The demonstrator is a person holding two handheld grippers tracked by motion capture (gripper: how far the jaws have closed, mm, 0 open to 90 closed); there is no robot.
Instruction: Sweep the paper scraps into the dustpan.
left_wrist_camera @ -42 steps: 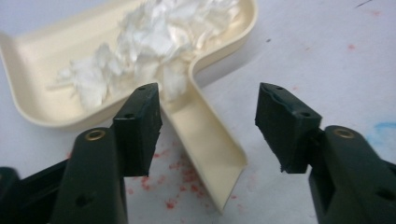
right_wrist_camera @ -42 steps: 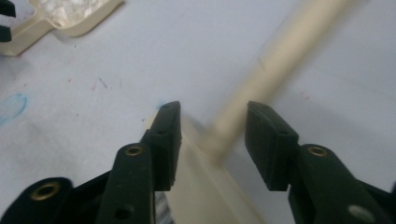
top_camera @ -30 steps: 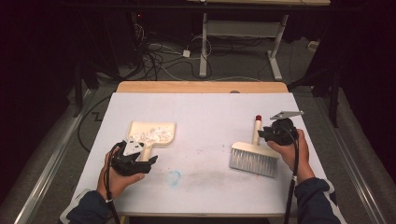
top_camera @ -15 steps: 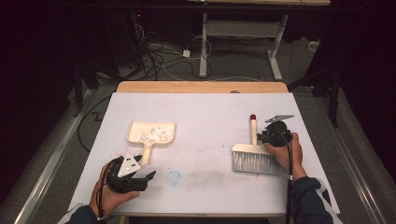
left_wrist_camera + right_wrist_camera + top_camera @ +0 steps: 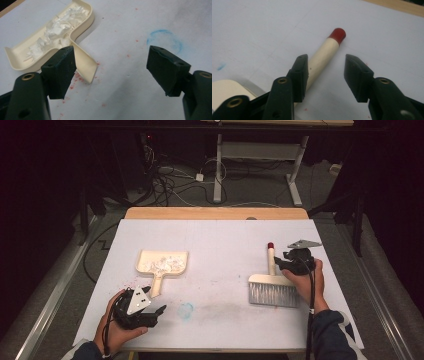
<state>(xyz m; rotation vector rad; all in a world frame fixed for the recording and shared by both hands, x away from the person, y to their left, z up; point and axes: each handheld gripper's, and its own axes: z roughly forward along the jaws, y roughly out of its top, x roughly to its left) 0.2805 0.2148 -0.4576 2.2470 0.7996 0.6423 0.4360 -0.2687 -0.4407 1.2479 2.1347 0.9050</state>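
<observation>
Both tools have been set down since the earlier frame: brush (image 5: 273,285) lowered flat near the tabletop's right edge, dustpan (image 5: 161,265) left-centre holding swept scraps. Left gripper (image 5: 150,312) withdrawn toward the near edge, jaws released and widening; right gripper (image 5: 325,72) just opening, handle loose between them. Judged: release step; retreat next, ample clear tabletop.
</observation>
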